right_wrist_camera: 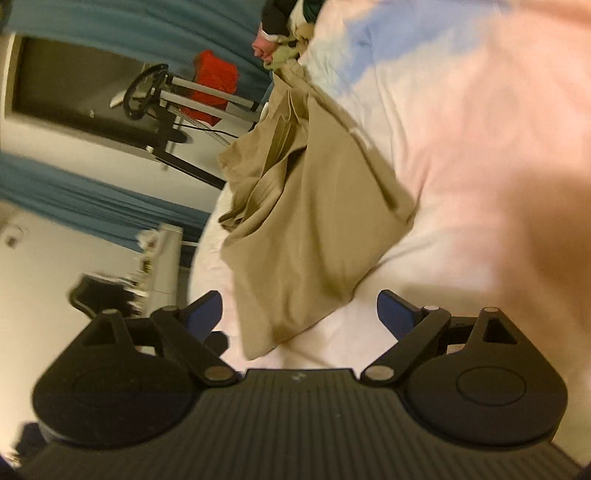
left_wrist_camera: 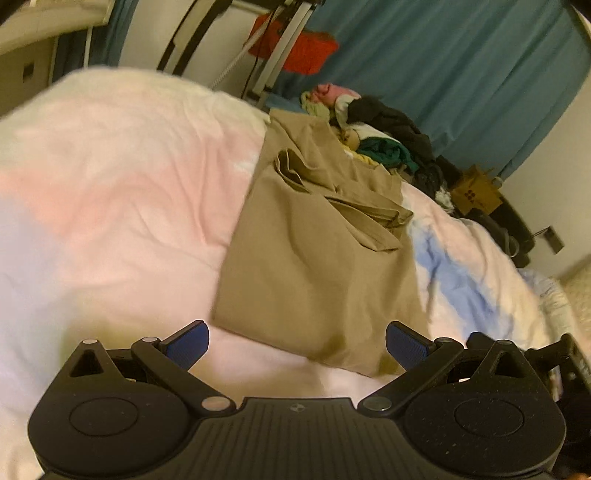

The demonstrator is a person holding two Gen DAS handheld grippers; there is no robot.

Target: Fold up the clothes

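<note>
khaki garment point(left_wrist_camera: 317, 266) lies part-folded on bed point(left_wrist_camera: 110, 192), near side of unsorted clothes pile point(left_wrist_camera: 376, 136) | left tongs point(left_wrist_camera: 297, 345) released, empty | right tongs point(right_wrist_camera: 299, 314) released, empty | judged: sleeves tucked, final folds and pile remain

A tan piece of clothing point(right_wrist_camera: 306, 229) is laid on a pink, white and blue bed cover point(right_wrist_camera: 461, 147), with folds bunched up along one side. The right gripper point(right_wrist_camera: 299, 314) is held just above its near corner, with the blue pads point(right_wrist_camera: 395, 312) spread wide and nothing between them. A pile of clothes point(right_wrist_camera: 284, 33) is seen at the far end.
</note>
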